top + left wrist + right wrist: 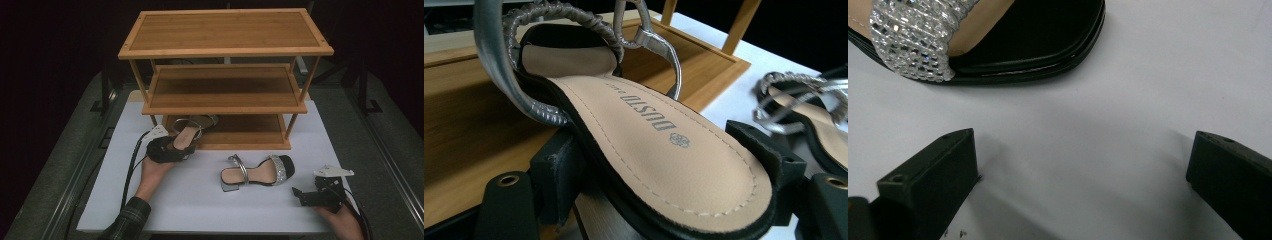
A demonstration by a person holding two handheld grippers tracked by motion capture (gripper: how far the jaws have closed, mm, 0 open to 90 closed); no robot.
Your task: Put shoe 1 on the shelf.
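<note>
Left gripper (167,150) fingers clamp sandal (664,150), insole print mirrored, unreadable; right gripper (312,196) fingers apart.

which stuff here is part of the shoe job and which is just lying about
In the job:
- sandal in the left gripper, its sole between the jaws, at the bottom shelf of the wooden rack
- second sandal on the white table, near the open right gripper

Lying about:
- nothing loose that I can see
</note>
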